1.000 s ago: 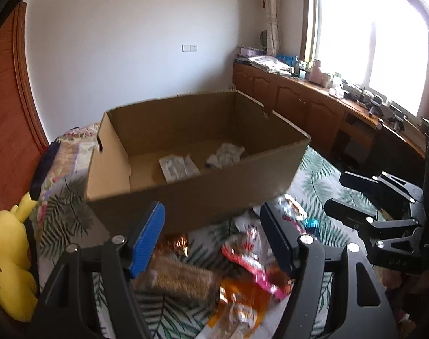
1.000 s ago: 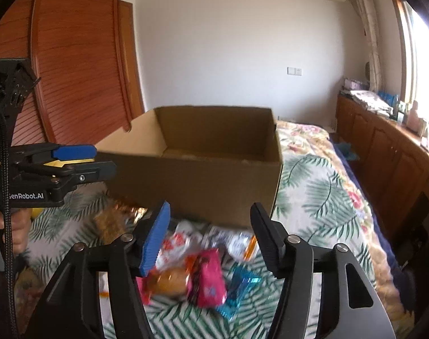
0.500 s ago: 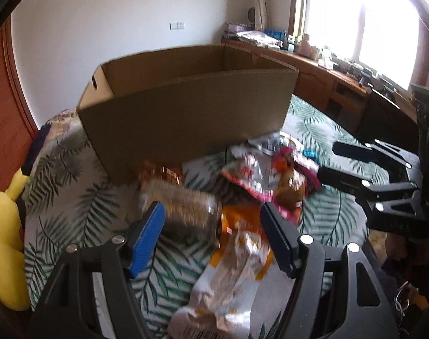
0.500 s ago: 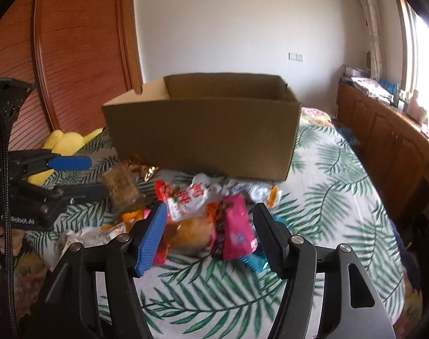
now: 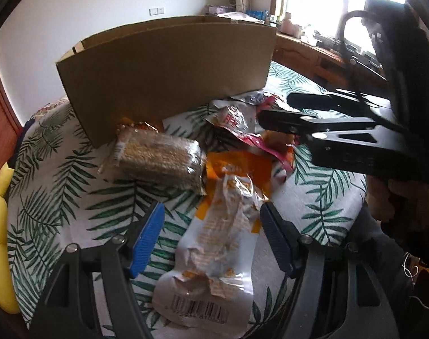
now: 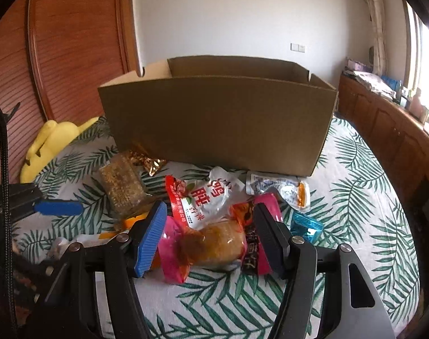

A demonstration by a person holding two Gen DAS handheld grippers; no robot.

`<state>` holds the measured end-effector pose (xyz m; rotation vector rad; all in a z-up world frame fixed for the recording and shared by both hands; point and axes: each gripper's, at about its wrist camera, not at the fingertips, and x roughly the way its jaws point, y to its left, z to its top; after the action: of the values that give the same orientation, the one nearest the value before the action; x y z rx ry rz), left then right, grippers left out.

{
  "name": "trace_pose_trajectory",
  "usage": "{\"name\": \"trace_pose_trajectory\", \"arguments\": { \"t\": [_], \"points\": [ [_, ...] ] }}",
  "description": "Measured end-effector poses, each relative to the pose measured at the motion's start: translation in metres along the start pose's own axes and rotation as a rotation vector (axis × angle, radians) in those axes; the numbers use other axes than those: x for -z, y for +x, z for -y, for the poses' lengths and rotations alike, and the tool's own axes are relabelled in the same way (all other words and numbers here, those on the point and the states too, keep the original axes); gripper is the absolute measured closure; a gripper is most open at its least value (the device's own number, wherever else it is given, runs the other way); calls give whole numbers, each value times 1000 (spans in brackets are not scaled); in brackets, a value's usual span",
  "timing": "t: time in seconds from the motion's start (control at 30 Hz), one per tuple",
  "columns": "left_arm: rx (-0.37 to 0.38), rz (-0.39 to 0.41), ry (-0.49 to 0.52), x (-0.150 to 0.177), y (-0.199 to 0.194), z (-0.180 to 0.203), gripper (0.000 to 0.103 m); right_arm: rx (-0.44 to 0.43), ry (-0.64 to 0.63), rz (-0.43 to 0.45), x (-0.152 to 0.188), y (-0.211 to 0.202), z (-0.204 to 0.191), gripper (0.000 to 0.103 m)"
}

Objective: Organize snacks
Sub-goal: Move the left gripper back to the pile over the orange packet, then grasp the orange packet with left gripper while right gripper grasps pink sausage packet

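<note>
- The left tool (image 5: 211, 234) hangs low over the bed (image 5: 59, 169), jaws apart, straddling an orange-and-white crinkled snack bag (image 5: 223, 226) without pressing it.
- Just beyond that bag lies a clear pack of brown grain bar (image 5: 160, 155), close to the front wall of the cardboard box (image 5: 169, 70).
- The right tool (image 6: 208, 234) also stands apart; a pink-wrapped bun (image 6: 214, 243) lies between its fingers, which do not press on it as far as can be seen.
- Behind the bun rest a red-and-white pouch (image 6: 200, 197), a white sachet (image 6: 279, 188) and a blue wrapper (image 6: 306, 224), all on the leaf-print cover.
- The box stands upright behind the heap of snacks; its inside is hidden in both views.
- A yellow plush toy (image 6: 53, 141) lies to the box's left.
</note>
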<state>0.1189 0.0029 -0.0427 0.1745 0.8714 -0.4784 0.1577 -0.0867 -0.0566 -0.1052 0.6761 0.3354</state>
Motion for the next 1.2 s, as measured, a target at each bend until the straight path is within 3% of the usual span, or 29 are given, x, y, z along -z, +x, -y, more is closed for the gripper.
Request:
{"name": "trace_pose_trajectory", "arguments": {
  "t": [0.33,0.6,0.77,1.03,1.2],
  "points": [
    [29,-60,-2,8,11,-5,32,82,-27,-67,7,13,-7,35],
    [45,-36,-10,7,11,-12,31,121,-19,-114,19,-1,2,33],
    [16,-30,-1,9,12,-10,25,94,31,-115,24,-9,16,33],
    [-35,-34,21,13,13,1,17,-40,104,-109,15,-2,21,39],
    [-50,-54,1,11,13,2,13,-43,97,-126,11,11,19,42]
  ]
}}
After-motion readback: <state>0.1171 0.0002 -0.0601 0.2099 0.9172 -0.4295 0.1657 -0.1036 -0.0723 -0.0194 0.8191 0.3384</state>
